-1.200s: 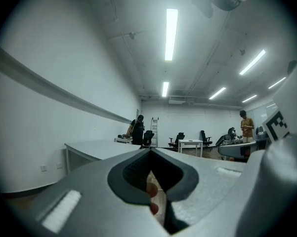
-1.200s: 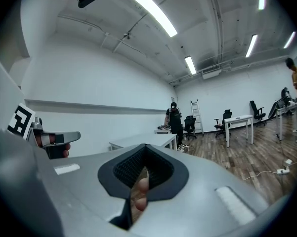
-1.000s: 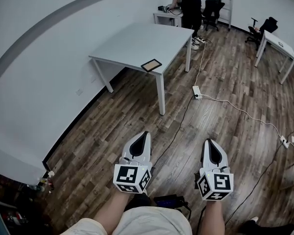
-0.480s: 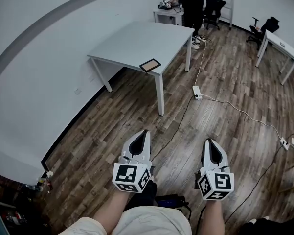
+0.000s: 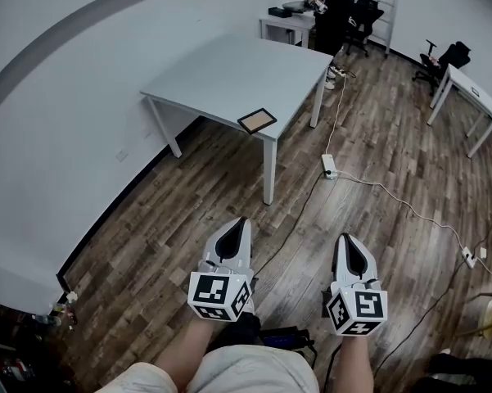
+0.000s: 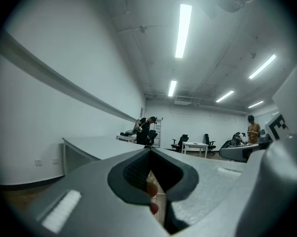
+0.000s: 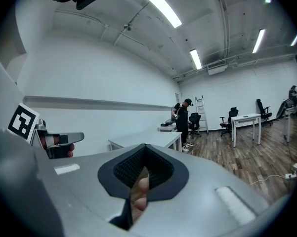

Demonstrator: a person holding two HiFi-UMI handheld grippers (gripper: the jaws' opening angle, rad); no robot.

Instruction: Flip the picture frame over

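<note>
The small rectangular picture frame with a dark rim and brownish face (image 5: 257, 120) lies flat on the pale grey rectangular table (image 5: 229, 68), close to the table's near corner, just above the white leg (image 5: 268, 169) that stands there.

Both hand-held tools are well apart from it, held low over the brown wood-plank floor (image 5: 172, 219) and short of the table. The left white gripper with its marker cube (image 5: 240, 223) points toward the table; the frame sits far ahead of its tip and slightly to the right. The right white gripper (image 5: 345, 239) hangs beside it at about the same height, with the frame far ahead and off to its left.

In each gripper view the two grey jaws meet along a thin seam – pressed together, with nothing held between them.

A white power strip (image 5: 328, 166) lies on the floor beyond the table leg, on a cable that trails across the planks. At the far end of the room a person in dark clothes (image 5: 334, 11) stands at another desk.
</note>
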